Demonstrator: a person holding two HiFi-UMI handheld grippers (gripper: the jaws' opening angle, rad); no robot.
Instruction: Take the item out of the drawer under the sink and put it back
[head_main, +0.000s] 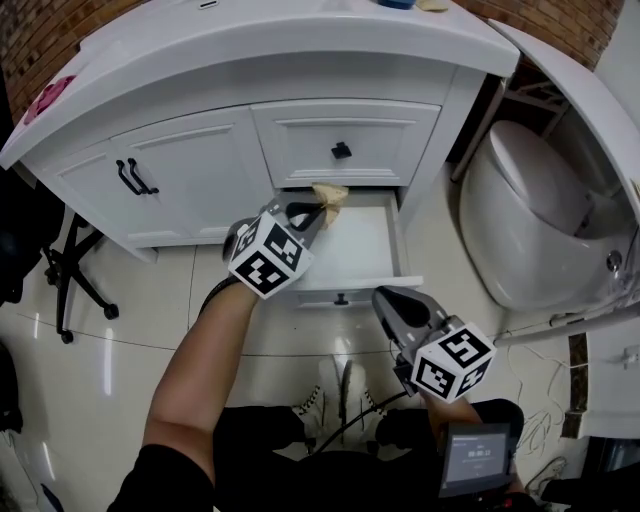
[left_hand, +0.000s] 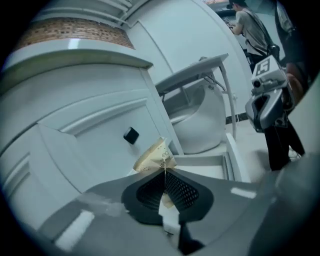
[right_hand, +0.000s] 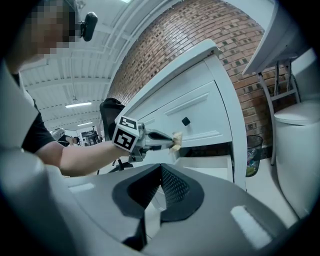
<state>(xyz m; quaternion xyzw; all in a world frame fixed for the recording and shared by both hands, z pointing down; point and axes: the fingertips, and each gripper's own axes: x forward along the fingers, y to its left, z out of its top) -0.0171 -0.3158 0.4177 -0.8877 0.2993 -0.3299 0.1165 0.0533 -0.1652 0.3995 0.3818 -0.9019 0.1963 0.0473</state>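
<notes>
The lower drawer (head_main: 350, 250) under the sink stands pulled open, white inside. My left gripper (head_main: 322, 211) is shut on a small tan paper packet (head_main: 331, 197), holding it above the drawer's back left part. In the left gripper view the packet (left_hand: 155, 157) sticks out from the closed jaws, in front of the upper drawer's black knob (left_hand: 131, 135). My right gripper (head_main: 392, 308) hangs lower right, just in front of the open drawer's front panel, jaws shut and empty. The right gripper view shows the left gripper (right_hand: 172, 141) with the packet (right_hand: 176, 139) over the drawer.
The white vanity (head_main: 200, 150) has a closed upper drawer with a black knob (head_main: 341, 151) and cabinet doors with black handles (head_main: 135, 177). A white toilet (head_main: 530, 220) stands at the right. A black chair base (head_main: 70, 275) sits at the left. My shoes (head_main: 335, 395) are on the tiled floor.
</notes>
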